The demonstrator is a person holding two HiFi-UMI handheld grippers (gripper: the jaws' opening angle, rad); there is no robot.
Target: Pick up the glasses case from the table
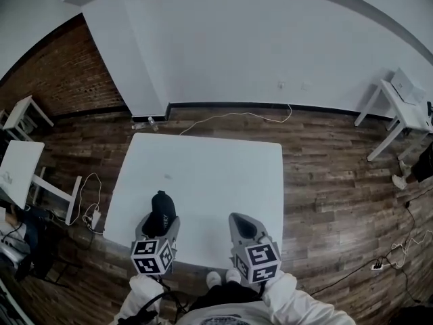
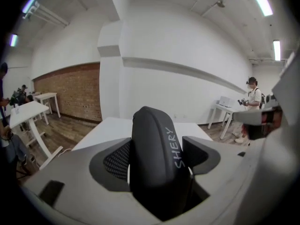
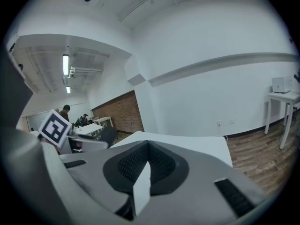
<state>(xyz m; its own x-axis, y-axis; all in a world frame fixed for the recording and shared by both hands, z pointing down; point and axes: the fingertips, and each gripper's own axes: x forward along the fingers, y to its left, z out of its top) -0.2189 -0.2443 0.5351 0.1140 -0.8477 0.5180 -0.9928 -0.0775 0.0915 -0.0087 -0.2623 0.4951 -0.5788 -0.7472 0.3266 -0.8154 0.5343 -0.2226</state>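
Note:
The black glasses case (image 1: pixel 162 210) stands on end between the jaws of my left gripper (image 1: pixel 160 223), lifted above the white table (image 1: pixel 203 175) near its front left edge. In the left gripper view the case (image 2: pixel 157 158) fills the gap, both pads pressing its sides, white lettering along its edge. My right gripper (image 1: pixel 245 230) hovers over the table's front edge to the right, jaws closed together with nothing between them; its pads (image 3: pixel 161 165) meet in the right gripper view.
The white table (image 2: pixel 117 125) carries only a faint small mark (image 1: pixel 168 177). White side tables stand at the far right (image 1: pixel 399 107) and left (image 1: pixel 20 161). Cables (image 1: pixel 237 117) lie on the wooden floor. A person (image 2: pixel 253 102) stands by the far wall.

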